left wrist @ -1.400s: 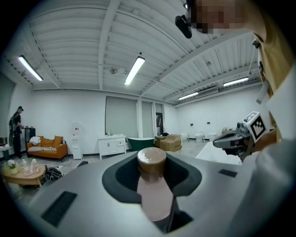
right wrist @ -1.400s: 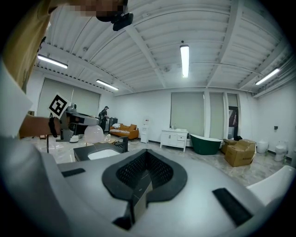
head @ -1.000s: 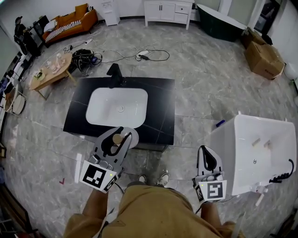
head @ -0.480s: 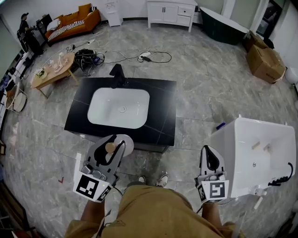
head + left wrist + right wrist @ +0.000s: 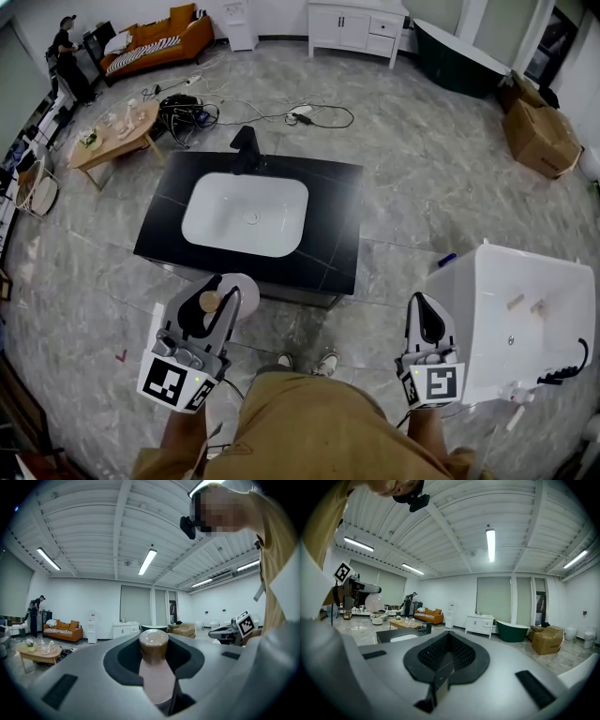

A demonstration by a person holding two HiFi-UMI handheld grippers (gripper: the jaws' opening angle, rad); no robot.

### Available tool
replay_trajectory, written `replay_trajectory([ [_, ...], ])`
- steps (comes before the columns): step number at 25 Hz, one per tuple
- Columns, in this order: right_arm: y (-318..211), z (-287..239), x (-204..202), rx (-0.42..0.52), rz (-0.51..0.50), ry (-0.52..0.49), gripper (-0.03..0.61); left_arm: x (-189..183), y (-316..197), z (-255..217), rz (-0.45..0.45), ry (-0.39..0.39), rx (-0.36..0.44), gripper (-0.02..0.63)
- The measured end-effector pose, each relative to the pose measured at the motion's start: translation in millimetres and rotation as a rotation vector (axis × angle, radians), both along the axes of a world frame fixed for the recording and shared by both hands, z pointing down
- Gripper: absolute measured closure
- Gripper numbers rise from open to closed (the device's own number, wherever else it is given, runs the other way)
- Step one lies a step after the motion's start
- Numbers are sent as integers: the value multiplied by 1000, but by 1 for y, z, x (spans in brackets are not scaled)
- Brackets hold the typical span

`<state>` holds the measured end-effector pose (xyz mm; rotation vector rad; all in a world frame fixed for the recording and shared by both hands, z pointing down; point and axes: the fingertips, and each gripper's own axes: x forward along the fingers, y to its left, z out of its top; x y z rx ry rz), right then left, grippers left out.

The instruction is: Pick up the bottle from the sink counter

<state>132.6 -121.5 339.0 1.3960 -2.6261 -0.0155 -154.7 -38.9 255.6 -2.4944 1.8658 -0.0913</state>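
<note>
Grey marble floor (image 5: 422, 187) surrounds the black sink counter with white basin (image 5: 337, 225), which stands far of me. My left gripper (image 5: 225, 286) is clenched on the pale pink bottle with brown round cap (image 5: 153, 667) and holds it clear of the counter at near left. I grip below the cap, probably so it cannot slip through. My right gripper (image 5: 424, 309) hangs closed and empty, judged unneeded.

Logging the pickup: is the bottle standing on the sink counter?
No, the left gripper holds the bottle between its jaws, clear of the sink counter.
</note>
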Motion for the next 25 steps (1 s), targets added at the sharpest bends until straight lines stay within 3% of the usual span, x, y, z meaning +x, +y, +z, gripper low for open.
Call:
replay_trajectory([
  [25, 1, -4, -22, 19, -57, 5, 575, -17, 21, -4, -48, 25, 19, 495],
])
